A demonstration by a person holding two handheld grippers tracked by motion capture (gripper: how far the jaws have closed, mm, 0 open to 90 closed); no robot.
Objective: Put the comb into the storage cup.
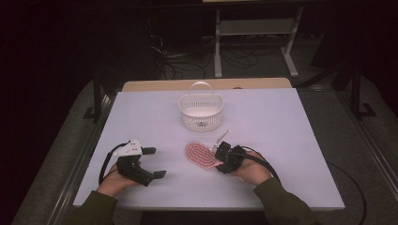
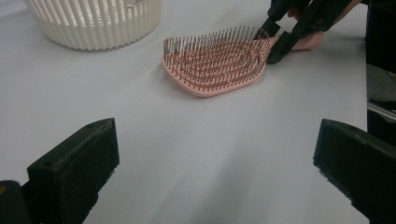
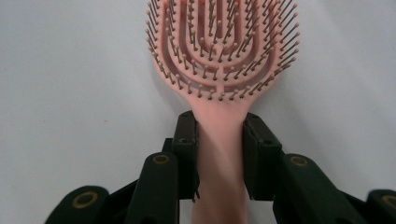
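The right tool (image 1: pixel 220 151) is clenched on the handle of a pink hairbrush (image 1: pixel 201 155), one jaw pressed to each side of it. The brush lies bristles-up on the white surface (image 1: pixel 291 140), near the middle and a little to the right. A white slatted basket (image 1: pixel 201 111) stands beyond it, toward the far edge. Over on the left, the left tool (image 1: pixel 155 162) rests near the front edge, jaws spread wide with nothing between them.

Pink hairbrush (image 1: pixel 201 155) lies bristles-up before white basket (image 1: pixel 201 111).
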